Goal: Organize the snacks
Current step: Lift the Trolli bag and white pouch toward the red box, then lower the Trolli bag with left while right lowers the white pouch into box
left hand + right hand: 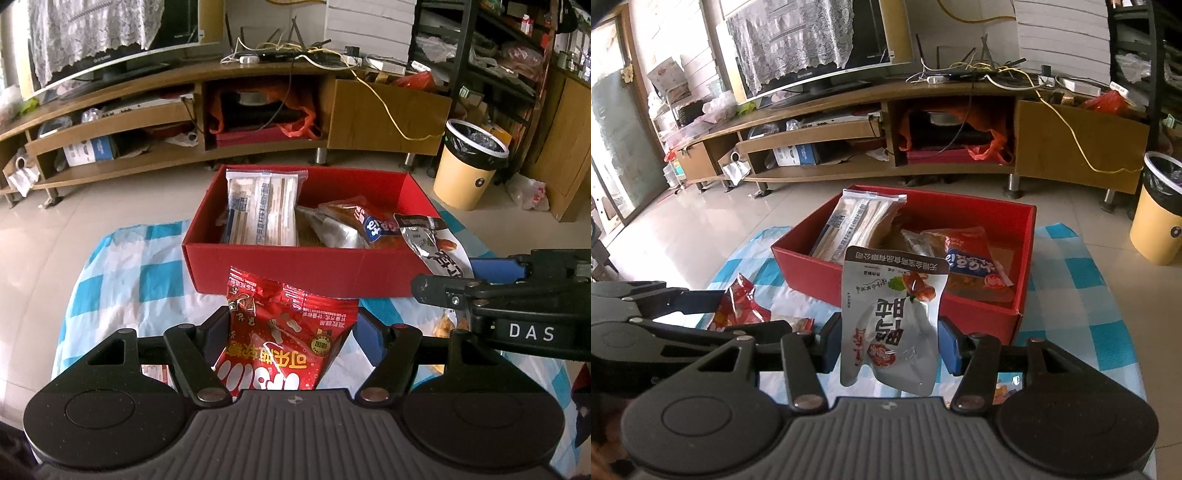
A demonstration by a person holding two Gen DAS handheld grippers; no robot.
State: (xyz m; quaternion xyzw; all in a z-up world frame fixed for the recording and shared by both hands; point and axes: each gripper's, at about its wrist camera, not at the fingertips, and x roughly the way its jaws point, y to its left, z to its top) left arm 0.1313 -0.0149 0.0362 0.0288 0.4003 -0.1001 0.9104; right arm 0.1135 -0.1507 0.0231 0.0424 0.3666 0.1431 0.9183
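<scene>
Two handheld grippers hover over a blue-and-white checked cloth (122,266) spread on a pale tiled floor. Behind it, at twelve o'clock, a long wooden TV stand (849,129) carries a television draped with lace, and a yellow waste bin (467,166) stands at two o'clock.

An open red box (280,266) sits on the cloth, just beyond both grippers. Three snack packs show inside it: a pale striped pack (264,210) leaning upright at its left, a silvery pack (328,229) in the middle and an orange pack (967,258) at its right.

The left gripper (291,332) is clamped on a red candy bag (284,332), its jaws about half spread, the bag upright before the box's near wall. The right gripper (890,347) pinches a silver-white pouch (890,321) with narrower jaws, at the box's near right corner.

Two more small packets lie on the cloth, partly hidden beneath the grippers.
</scene>
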